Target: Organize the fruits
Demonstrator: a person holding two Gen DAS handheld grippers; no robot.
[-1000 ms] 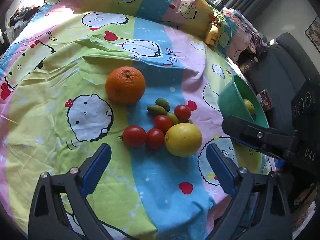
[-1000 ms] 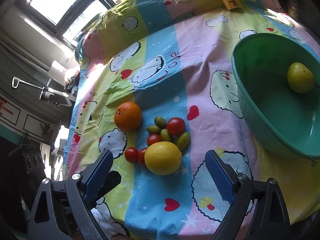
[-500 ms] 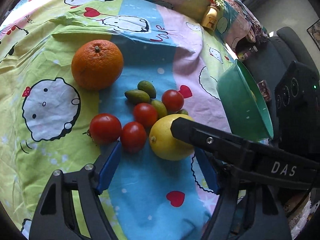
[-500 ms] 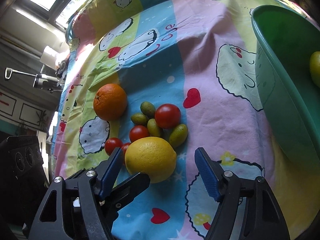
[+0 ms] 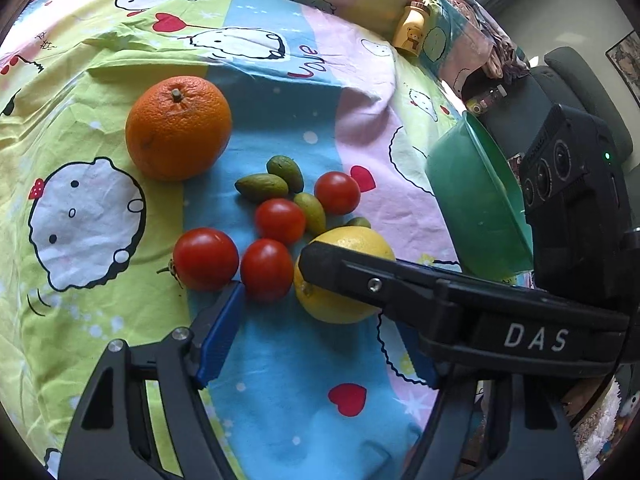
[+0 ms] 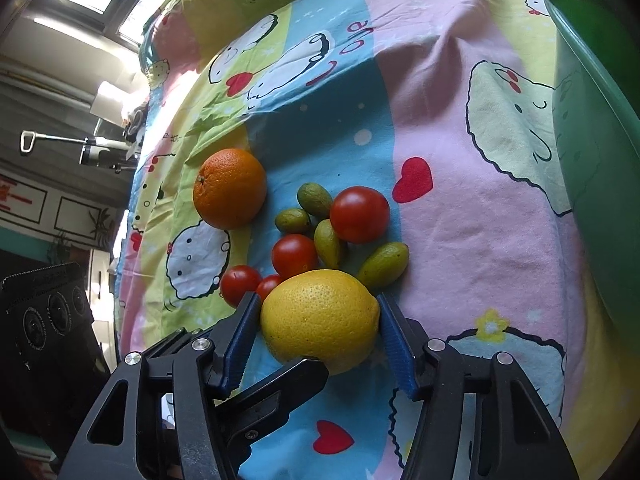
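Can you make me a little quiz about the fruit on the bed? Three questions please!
1. How many red tomatoes lie on the cartoon sheet?
2. True or false: the orange is inside the green bowl.
3. Which fruit sits between the fingers of the right gripper?
A. orange
B. lemon
C. tomato

Key
1. Four.
2. False. It rests on the sheet, well apart from the bowl.
3. B. The jaws have just been closing, with the lemon between them.
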